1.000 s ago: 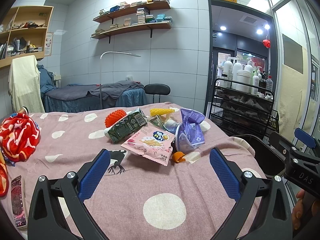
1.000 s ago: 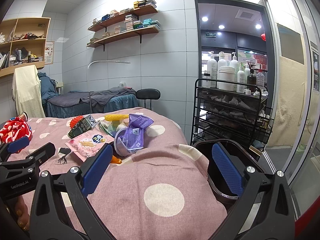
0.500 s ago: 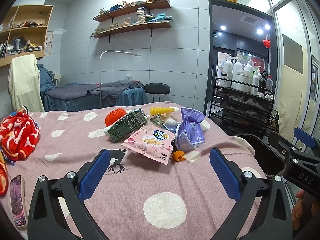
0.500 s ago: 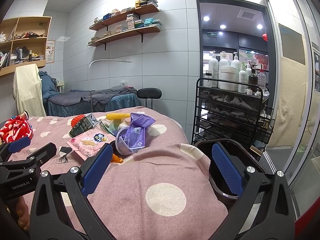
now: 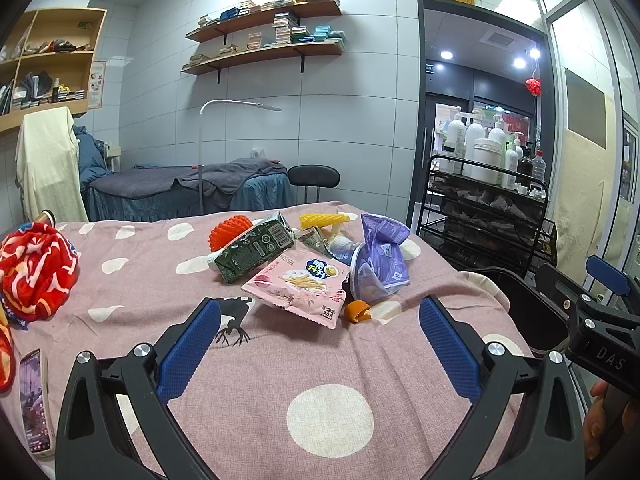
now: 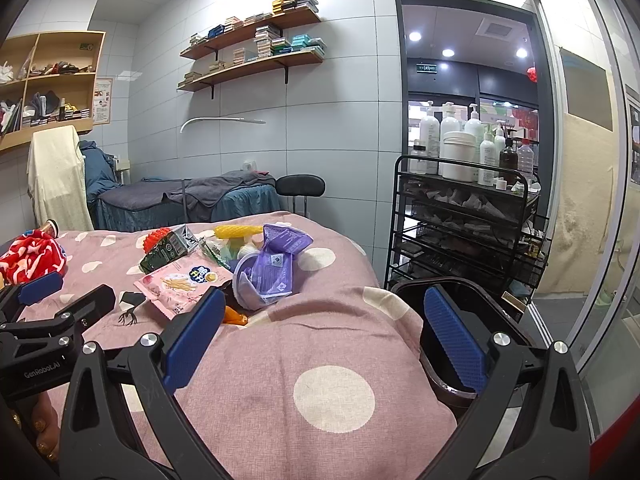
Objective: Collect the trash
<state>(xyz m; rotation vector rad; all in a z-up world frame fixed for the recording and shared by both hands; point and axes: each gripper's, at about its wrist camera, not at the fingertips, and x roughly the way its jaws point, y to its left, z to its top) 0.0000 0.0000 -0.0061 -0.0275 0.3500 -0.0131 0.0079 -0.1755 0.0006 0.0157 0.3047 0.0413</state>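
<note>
A heap of trash lies mid-bed on the pink dotted cover: a pink snack packet (image 5: pixel 298 286) (image 6: pixel 180 284), a dark green carton (image 5: pixel 252 250) (image 6: pixel 168 248), a purple wrapper over a cup (image 5: pixel 380 260) (image 6: pixel 272 270), an orange peel scrap (image 5: pixel 357 311) (image 6: pixel 234 316), a yellow ridged piece (image 5: pixel 322 220) and a red spiky ball (image 5: pixel 230 230). My left gripper (image 5: pixel 320 344) hangs open short of the heap, holding nothing. My right gripper (image 6: pixel 320 340) is open too, over the bed's right edge. A dark bin (image 6: pixel 480 320) (image 5: pixel 520 304) stands beside the bed.
A red patterned cloth (image 5: pixel 36 272) and a phone (image 5: pixel 34 396) lie at the bed's left. A black wire cart (image 6: pixel 464 224) with bottles stands right of the bin. A second bed (image 5: pixel 188 190), a stool and wall shelves are behind.
Both views have shifted very slightly; the right gripper has edged a little toward the heap. Nothing was picked up.
</note>
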